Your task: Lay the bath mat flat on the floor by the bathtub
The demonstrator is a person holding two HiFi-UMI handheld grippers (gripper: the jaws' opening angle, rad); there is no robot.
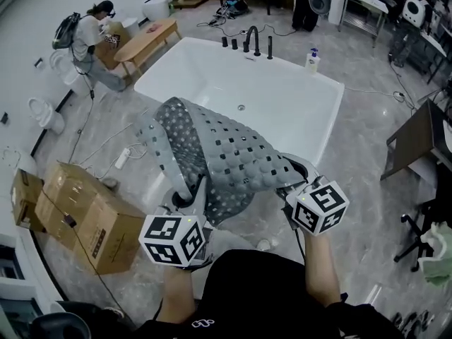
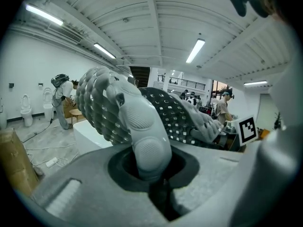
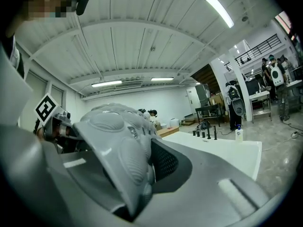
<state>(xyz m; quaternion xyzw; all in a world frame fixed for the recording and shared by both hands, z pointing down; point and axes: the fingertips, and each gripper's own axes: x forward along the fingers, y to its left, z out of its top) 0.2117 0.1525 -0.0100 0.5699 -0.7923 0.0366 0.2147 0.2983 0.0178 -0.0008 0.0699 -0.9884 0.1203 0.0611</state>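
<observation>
Both grippers, left and right, clamp my mat mid-frame, spreading it beside the tub.

A: Floor?
B: Grey floor, marbled and glossy.
A: Furniture?
B: Boxes are stacked at left; a bench and toilets are set along the white wall.
A: Light?
B: Given by ceiling tubes.
</observation>
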